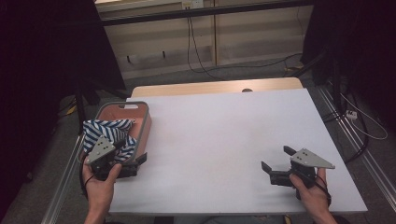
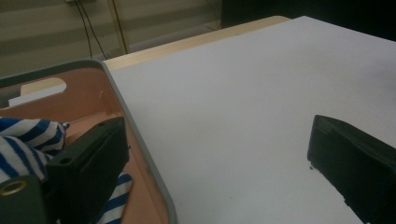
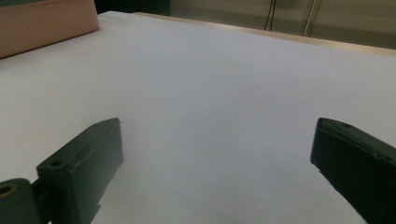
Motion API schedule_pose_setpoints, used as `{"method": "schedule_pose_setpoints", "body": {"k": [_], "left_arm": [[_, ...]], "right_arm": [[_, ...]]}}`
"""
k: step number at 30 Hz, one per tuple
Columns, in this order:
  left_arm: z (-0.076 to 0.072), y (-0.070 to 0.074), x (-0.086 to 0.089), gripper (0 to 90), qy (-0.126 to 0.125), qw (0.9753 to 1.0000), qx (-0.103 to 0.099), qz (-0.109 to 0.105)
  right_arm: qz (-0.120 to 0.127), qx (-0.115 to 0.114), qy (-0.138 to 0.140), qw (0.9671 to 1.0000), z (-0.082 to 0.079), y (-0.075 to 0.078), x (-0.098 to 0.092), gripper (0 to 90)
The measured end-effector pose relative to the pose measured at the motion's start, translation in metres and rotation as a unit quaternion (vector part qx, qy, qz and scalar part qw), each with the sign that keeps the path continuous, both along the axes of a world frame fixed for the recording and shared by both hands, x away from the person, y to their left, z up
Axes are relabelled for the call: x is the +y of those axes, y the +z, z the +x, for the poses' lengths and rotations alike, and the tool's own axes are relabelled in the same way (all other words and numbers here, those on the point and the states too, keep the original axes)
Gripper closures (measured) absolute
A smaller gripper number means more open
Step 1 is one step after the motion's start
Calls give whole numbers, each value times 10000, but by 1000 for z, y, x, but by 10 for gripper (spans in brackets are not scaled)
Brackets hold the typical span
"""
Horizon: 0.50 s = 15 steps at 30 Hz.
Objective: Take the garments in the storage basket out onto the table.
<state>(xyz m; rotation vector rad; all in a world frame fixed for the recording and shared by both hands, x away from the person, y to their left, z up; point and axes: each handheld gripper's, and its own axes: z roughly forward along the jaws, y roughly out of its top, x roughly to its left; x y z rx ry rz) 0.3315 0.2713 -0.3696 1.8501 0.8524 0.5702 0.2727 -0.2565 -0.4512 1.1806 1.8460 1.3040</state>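
Note:
A pink basket (image 1: 146,122) with a grey rim stands at the table's left edge, and a blue-and-white striped cloth (image 1: 106,129) lies bunched inside it. My left gripper (image 1: 132,150) is open and straddles the basket's near right rim. In the left gripper view its left jaw sits inside the basket beside the cloth (image 2: 23,140), its right jaw hangs over the white table, and the rim (image 2: 140,140) runs between them through the left gripper (image 2: 217,140). My right gripper (image 1: 276,157) is open near the front right of the table. Nothing lies between the jaws of the right gripper (image 3: 219,140).
The white table top (image 1: 224,135) has a wooden strip (image 1: 210,87) along its far edge. The basket's pink wall (image 3: 46,23) shows far off in the right gripper view. Cables (image 1: 196,56) trail on the floor behind, and metal rails (image 1: 369,158) run beside the table.

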Motion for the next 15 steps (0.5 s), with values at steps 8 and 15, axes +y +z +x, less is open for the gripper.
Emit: {"method": "schedule_pose_setpoints", "body": {"k": [8,15], "left_arm": [[-2,7,22,53,351,9992,-87,-185],[0,12,45,52,549,9981,1,-281]], "right_arm": [[-23,-29,49,10000,-3,1,3,17],[-5,-19,45,10000,-2,1,2,17]]}}
